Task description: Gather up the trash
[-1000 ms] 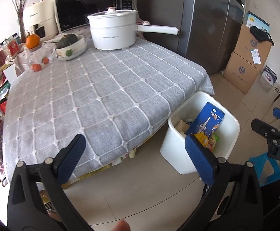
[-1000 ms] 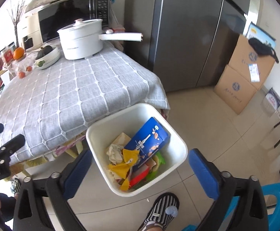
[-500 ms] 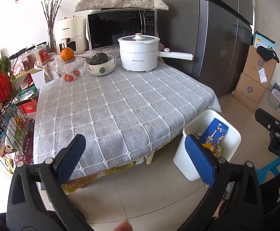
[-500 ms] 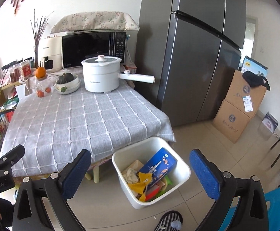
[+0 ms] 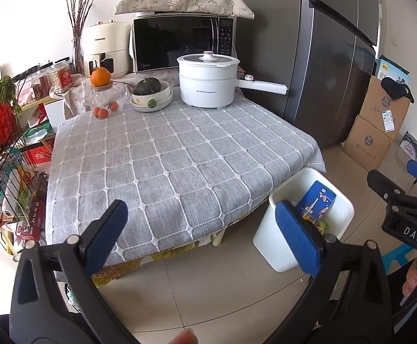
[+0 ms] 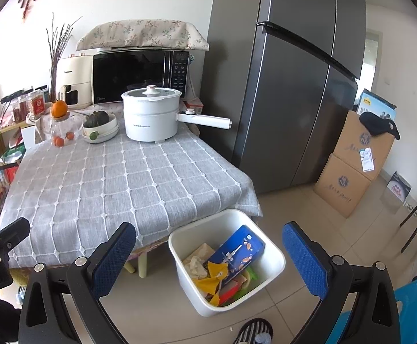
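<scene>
Both grippers have pulled back and up from the white bin (image 6: 277, 261), left gripper (image 5: 201, 226) and right gripper (image 6: 208, 255) spread wide and empty, trash (image 6: 238, 250) piled inside near right of table (image 5: 165, 157); the blue box leans and could tip out if nudged.

The left tongs (image 5: 199, 229) are built of matte black plastic arms, each tipped with a blue pad (image 5: 297, 236) of fine cross-hatched texture, and silver screws are set along the arms. The right tongs (image 6: 208, 259) are made the same way. White lettering "DAS" is carried on the right tongs' black side. A black-and-white striped slipper (image 6: 252, 331) is worn on one foot.
</scene>
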Tool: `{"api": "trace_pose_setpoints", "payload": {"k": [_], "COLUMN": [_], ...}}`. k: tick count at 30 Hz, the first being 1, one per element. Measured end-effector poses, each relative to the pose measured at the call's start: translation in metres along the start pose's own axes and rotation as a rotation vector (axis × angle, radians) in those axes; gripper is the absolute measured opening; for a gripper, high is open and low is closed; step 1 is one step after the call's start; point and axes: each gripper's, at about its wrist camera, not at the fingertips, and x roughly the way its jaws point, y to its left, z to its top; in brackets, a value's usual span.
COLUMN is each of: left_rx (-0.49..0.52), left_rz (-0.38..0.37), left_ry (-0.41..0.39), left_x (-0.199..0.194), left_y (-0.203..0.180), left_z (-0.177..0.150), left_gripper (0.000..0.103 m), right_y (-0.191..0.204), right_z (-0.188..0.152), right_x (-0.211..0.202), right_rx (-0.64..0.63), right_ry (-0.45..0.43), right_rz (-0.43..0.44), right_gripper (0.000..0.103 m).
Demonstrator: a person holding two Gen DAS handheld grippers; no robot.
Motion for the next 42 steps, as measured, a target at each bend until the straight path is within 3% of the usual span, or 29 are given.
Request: {"api": "trace_pose_setpoints", "payload": {"k": [42], "left_rx": [0.005], "left_rz": [-0.015], "left_ry": [0.004], "left_x": [-0.0007], "left_y": [-0.0051], "left_z": [0.0], "left_gripper": [0.102], "right_y": [0.0028], "right_z": [-0.0074], "right_x": [0.0018], "right_rx": [0.009], "right_ry": [0.028], "right_rz": [0.018], "right_gripper": [0.103]}}
